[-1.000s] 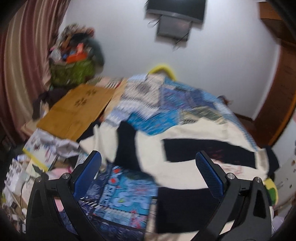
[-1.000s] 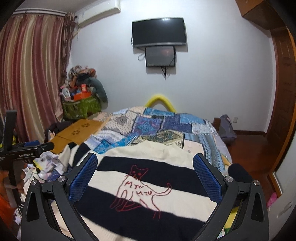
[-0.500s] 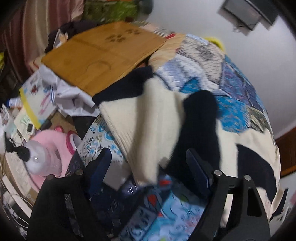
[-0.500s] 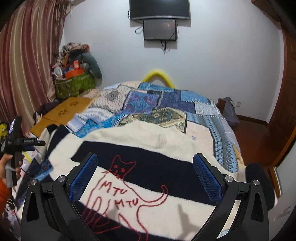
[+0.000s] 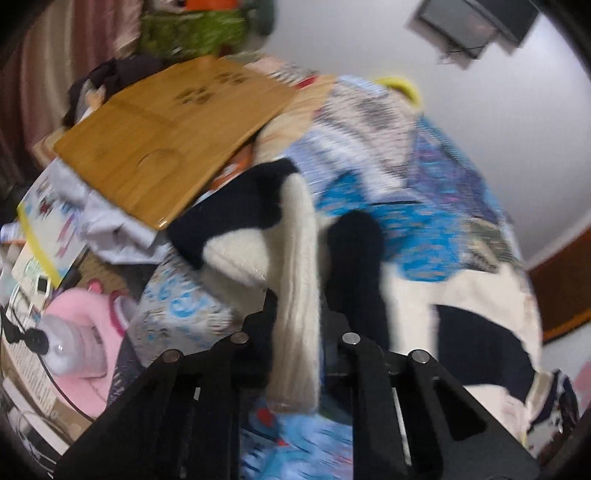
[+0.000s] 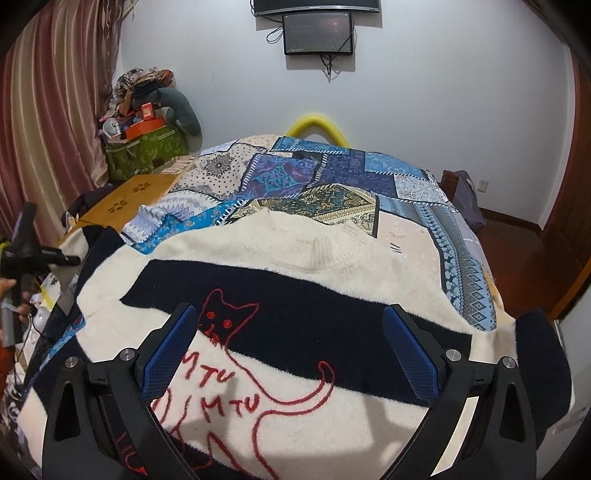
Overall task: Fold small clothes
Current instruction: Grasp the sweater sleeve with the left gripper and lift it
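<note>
A cream and black striped sweater (image 6: 295, 295) with a red stitched cat lies flat, front up, on the bed. Its left sleeve (image 5: 299, 258) runs toward the bed's edge, ending in a cream cuff. My left gripper (image 5: 301, 310) has its jaws closing, and the cuff sits pinched between its fingers. My right gripper (image 6: 288, 314) hovers open just above the sweater's chest, with the cat's head between its blue pads (image 6: 166, 354) and nothing held. A person's hand (image 6: 11, 295) shows at the left edge of the right wrist view.
A patchwork bedspread (image 6: 332, 177) covers the bed. Beside the bed on the left lie a wooden lap tray (image 5: 166, 140), papers, a pink cushion (image 5: 85, 321) and a plastic bottle (image 5: 70, 350). A green bag (image 6: 147, 147) of clutter stands by the curtain. A screen (image 6: 317, 33) hangs on the wall.
My left gripper dropped toward the bed's left edge and closed from wide open onto the sleeve cuff. My right gripper sank closer to the sweater and stayed open.
</note>
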Available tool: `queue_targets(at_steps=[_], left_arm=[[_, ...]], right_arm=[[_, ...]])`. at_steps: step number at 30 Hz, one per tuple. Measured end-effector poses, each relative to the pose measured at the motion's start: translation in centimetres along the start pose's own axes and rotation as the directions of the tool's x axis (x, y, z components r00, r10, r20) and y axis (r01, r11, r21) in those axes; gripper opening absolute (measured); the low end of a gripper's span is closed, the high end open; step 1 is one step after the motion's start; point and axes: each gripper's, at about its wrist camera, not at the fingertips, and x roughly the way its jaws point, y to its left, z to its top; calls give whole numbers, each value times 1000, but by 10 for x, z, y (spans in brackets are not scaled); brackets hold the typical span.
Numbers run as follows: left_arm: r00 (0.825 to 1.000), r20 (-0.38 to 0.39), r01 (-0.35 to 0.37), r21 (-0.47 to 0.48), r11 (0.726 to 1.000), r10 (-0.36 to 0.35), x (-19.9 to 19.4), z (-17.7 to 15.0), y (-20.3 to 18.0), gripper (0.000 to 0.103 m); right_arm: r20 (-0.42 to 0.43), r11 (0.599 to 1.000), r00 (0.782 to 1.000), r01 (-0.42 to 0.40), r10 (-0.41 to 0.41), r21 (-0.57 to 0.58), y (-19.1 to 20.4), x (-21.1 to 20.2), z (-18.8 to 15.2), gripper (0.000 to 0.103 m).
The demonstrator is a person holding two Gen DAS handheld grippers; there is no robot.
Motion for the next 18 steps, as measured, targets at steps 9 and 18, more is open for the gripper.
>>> queue_targets(at_steps=[9,18], left_arm=[[967,-34,254,199,947,-252,-60,5,-117,16],[910,-195,411,309,858,-366,-61,-25,-235,16]], right_arm=[[35,1000,999,-27,27,5,-3,-14,5,99],[75,998,995,-58,58,3,-13,-32,5,99]])
